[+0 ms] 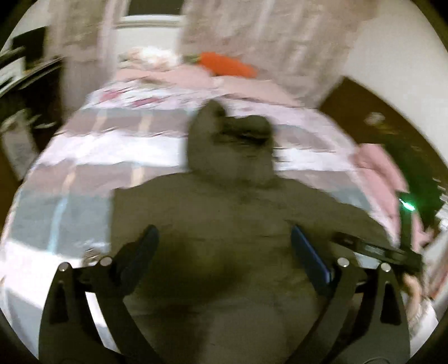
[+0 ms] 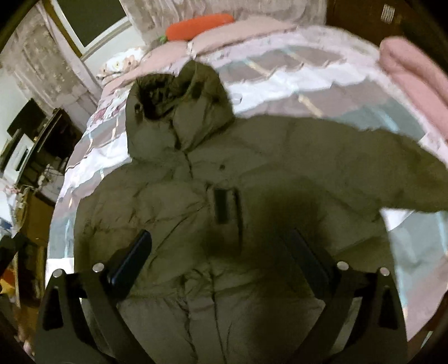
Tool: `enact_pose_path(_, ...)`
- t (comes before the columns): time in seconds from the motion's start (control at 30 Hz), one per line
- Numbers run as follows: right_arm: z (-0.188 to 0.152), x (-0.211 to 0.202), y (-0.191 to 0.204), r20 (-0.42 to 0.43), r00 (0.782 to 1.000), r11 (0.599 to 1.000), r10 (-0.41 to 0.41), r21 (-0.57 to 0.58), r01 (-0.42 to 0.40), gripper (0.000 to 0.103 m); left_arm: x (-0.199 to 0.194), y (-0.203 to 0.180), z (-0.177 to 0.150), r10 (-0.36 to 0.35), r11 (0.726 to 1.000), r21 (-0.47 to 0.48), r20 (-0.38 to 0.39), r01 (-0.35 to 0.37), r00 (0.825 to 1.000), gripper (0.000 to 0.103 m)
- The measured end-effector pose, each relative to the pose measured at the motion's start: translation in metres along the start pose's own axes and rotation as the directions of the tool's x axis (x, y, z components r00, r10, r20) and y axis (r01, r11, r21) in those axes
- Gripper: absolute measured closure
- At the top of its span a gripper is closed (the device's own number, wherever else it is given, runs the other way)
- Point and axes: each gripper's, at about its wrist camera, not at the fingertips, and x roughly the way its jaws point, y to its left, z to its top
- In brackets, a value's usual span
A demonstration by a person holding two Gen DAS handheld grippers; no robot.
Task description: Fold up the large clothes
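An olive-green hooded puffer jacket (image 2: 196, 196) lies front up on the bed, its hood (image 2: 173, 112) pointing to the far end. One sleeve (image 2: 378, 168) stretches out to the right. My right gripper (image 2: 221, 238) hovers open above the chest, with nothing between its fingers. The left wrist view is blurred. There the jacket (image 1: 224, 201) fills the near middle, and my left gripper (image 1: 224, 232) stands open over its body, holding nothing. A black part of the other tool (image 1: 372, 249) shows at the right edge of that view, over the sleeve.
The bed has a pink, grey and white patchwork cover (image 2: 294, 81). An orange carrot-shaped pillow (image 2: 198, 25) lies at the head end, and a pink blanket (image 2: 411, 70) at the right side. Dark furniture (image 2: 36, 145) stands left of the bed. Curtains (image 1: 266, 42) hang behind.
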Motion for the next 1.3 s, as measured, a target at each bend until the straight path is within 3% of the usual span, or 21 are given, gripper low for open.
enact_pose_path(0.07, -0.003, 0.021, 0.002, -0.050, 0.999, 1.000, -0.007, -0.010, 0.006, 0.004, 0.025, 0.018, -0.005, 0.102, 0.994, -0.018, -0.071, -0.103, 0.992, 0.010)
enact_pose_path(0.1, -0.006, 0.035, 0.002, -0.074, 0.997, 1.000, -0.026, -0.006, 0.025, 0.004, 0.041, 0.025, -0.006, 0.134, 0.990, -0.020, -0.121, -0.138, 0.984, 0.018)
enact_pose_path(0.2, -0.010, 0.071, -0.002, -0.142, 0.989, 0.998, -0.036, 0.048, 0.044, 0.004, 0.098, 0.049, -0.024, 0.176, 0.980, -0.031, -0.306, -0.195, 0.936, 0.043)
enact_pose_path(0.23, -0.010, 0.083, -0.003, -0.167, 0.985, 0.997, -0.034, 0.061, 0.045, 0.008, 0.112, 0.056, -0.032, 0.174, 0.978, -0.044, -0.352, -0.202, 0.920, 0.044)
enact_pose_path(0.27, -0.012, 0.094, -0.001, -0.194, 0.980, 0.997, -0.039, 0.058, 0.051, 0.026, 0.121, 0.062, -0.039, 0.171, 0.977, -0.052, -0.381, -0.206, 0.908, 0.044)
enact_pose_path(0.33, -0.014, 0.112, 0.005, -0.246, 0.968, 0.998, -0.038, 0.044, 0.051, 0.051, 0.132, 0.075, -0.053, 0.184, 0.973, -0.050, -0.417, -0.224, 0.890, 0.041)
enact_pose_path(0.4, -0.014, 0.124, 0.013, -0.257, 0.966, 0.997, -0.037, 0.059, 0.054, 0.057, 0.141, 0.084, -0.056, 0.192, 0.971, -0.044, -0.434, -0.233, 0.880, 0.037)
enact_pose_path(0.57, 0.008, 0.123, 0.060, -0.160, 0.986, 0.998, -0.051, -0.045, 0.044, 0.084, 0.153, 0.107, -0.059, 0.229, 0.957, -0.055, -0.463, -0.286, 0.856, 0.036)
enact_pose_path(0.67, 0.011, 0.104, 0.100, -0.092, 0.995, 0.985, -0.032, -0.172, 0.016, 0.087, 0.154, 0.122, -0.060, 0.298, 0.933, -0.045, -0.464, -0.358, 0.834, 0.036)
enact_pose_path(0.77, 0.009, 0.094, 0.124, -0.085, 0.996, 0.970, -0.033, -0.243, 0.011, 0.087, 0.158, 0.130, -0.057, 0.378, 0.900, -0.020, -0.461, -0.435, 0.803, 0.033)
enact_pose_path(0.83, 0.007, 0.094, 0.123, -0.098, 0.991, 0.967, -0.088, -0.246, 0.062, 0.082, 0.154, 0.132, -0.053, 0.359, 0.904, -0.046, -0.461, -0.426, 0.812, 0.033)
enact_pose_path(0.9, 0.007, 0.085, 0.106, -0.094, 0.981, 0.968, -0.172, -0.200, 0.151, 0.048, 0.142, 0.126, -0.041, 0.347, 0.911, -0.058, -0.431, -0.409, 0.833, 0.033)
enact_pose_path(0.93, 0.008, 0.072, 0.094, -0.058, 0.978, 0.971, -0.202, -0.144, 0.192, 0.022, 0.134, 0.122, -0.035, 0.355, 0.911, -0.051, -0.402, -0.408, 0.844, 0.033)
enact_pose_path(0.97, 0.009, 0.058, 0.084, 0.001, 0.979, 0.975, -0.203, -0.090, 0.202, 0.020, 0.125, 0.118, -0.029, 0.375, 0.909, -0.039, -0.357, -0.415, 0.856, 0.031)
enact_pose_path(1.03, 0.014, 0.038, 0.076, 0.085, 0.977, 0.979, -0.196, -0.041, 0.200, 0.022, 0.109, 0.111, -0.017, 0.391, 0.906, -0.049, -0.280, -0.420, 0.877, 0.024)
enact_pose_path(1.1, 0.023, 0.026, 0.083, 0.129, 0.985, 0.990, -0.114, -0.070, 0.123, 0.048, 0.106, 0.112, -0.008, 0.342, 0.920, -0.110, -0.244, -0.376, 0.907, 0.024)
enact_pose_path(1.13, 0.025, 0.030, 0.092, 0.103, 0.991, 0.991, -0.079, -0.097, 0.089, 0.061, 0.109, 0.111, -0.005, 0.289, 0.932, -0.149, -0.240, -0.330, 0.927, 0.024)
enact_pose_path(1.17, 0.027, 0.037, 0.099, 0.066, 0.997, 0.992, -0.043, -0.119, 0.051, 0.071, 0.113, 0.108, -0.005, 0.257, 0.939, -0.166, -0.245, -0.302, 0.935, 0.024)
enact_pose_path(1.23, 0.024, 0.066, 0.119, -0.031, 0.999, 0.984, 0.013, -0.177, -0.018, 0.073, 0.126, 0.100, -0.011, 0.220, 0.951, -0.153, -0.271, -0.268, 0.937, 0.026)
enact_pose_path(1.3, 0.016, 0.097, 0.132, -0.096, 0.995, 0.973, -0.039, -0.230, 0.016, 0.073, 0.137, 0.085, -0.018, 0.251, 0.954, -0.082, -0.303, -0.287, 0.919, 0.027)
